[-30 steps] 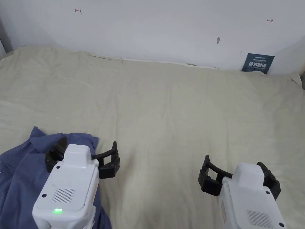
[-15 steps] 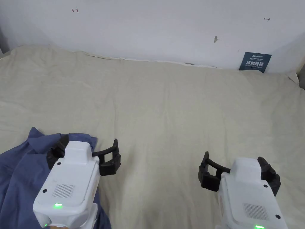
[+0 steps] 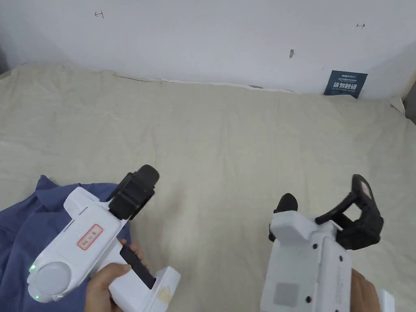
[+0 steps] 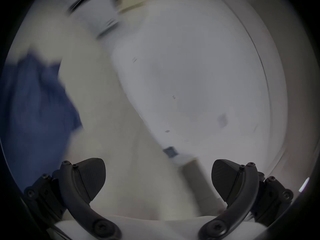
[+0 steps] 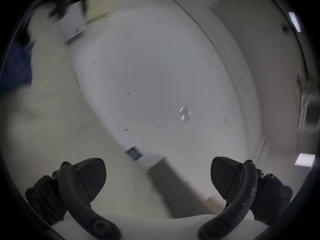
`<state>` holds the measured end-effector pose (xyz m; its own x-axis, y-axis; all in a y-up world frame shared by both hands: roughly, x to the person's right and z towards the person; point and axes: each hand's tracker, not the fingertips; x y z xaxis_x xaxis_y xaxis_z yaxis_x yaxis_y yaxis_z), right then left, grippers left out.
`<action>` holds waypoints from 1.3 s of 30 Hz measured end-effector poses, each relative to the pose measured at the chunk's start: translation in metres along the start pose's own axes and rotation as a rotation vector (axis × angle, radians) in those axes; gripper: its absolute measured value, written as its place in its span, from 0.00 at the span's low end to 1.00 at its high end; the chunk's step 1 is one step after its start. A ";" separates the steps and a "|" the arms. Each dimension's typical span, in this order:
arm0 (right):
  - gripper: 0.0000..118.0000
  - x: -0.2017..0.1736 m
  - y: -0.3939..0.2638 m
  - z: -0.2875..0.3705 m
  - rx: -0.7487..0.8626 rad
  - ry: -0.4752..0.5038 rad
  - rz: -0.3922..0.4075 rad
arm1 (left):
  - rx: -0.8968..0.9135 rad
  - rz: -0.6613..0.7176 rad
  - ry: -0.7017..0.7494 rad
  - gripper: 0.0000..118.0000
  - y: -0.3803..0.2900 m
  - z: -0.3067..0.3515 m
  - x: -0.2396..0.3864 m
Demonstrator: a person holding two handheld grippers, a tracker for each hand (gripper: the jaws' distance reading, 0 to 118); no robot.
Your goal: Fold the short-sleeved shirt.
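Both hand-held grippers, left (image 4: 158,179) and right (image 5: 158,178), gape wide, empty, near blue shirt (image 3: 24,235).

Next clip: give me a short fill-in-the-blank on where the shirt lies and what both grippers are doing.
1. The crumpled shirt is coloured ____.
2. In its own view, the left gripper has its fingers ____, holding nothing.
3. The right gripper grips ____.
4. In the head view, the shirt lies on the beige bed sheet nearest the ____ gripper.

Missing words: blue; open; nothing; left
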<state>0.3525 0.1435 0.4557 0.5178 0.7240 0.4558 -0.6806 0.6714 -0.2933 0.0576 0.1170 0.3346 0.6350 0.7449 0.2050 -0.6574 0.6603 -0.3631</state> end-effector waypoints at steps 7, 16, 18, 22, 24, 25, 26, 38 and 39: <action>1.00 0.043 -0.028 -0.020 -0.224 0.303 -0.707 | 0.138 -0.975 0.239 1.00 -0.033 0.002 0.044; 1.00 0.039 -0.030 -0.021 -0.230 0.314 -0.690 | 0.133 -0.964 0.237 1.00 -0.037 -0.001 0.038; 1.00 0.039 -0.028 -0.020 -0.229 0.314 -0.695 | 0.138 -0.958 0.240 1.00 -0.036 -0.002 0.038; 1.00 0.040 -0.028 -0.020 -0.235 0.317 -0.709 | 0.139 -0.960 0.241 1.00 -0.034 0.001 0.040; 1.00 0.041 -0.028 -0.020 -0.234 0.316 -0.709 | 0.145 -0.968 0.242 1.00 -0.033 0.002 0.040; 1.00 0.042 -0.028 -0.020 -0.234 0.316 -0.708 | 0.147 -0.968 0.244 1.00 -0.033 0.002 0.040; 1.00 0.042 -0.028 -0.020 -0.234 0.316 -0.708 | 0.146 -0.965 0.244 1.00 -0.032 0.002 0.040; 1.00 0.046 -0.028 -0.018 -0.228 0.315 -0.707 | 0.142 -0.955 0.247 1.00 -0.030 0.004 0.040; 1.00 0.046 -0.027 -0.018 -0.227 0.314 -0.706 | 0.143 -0.953 0.249 1.00 -0.030 0.004 0.040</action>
<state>0.4043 0.1613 0.4697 0.9311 0.1044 0.3495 -0.0333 0.9785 -0.2035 0.1019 0.1273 0.3572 0.9794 -0.1336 0.1516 0.1396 0.9898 -0.0299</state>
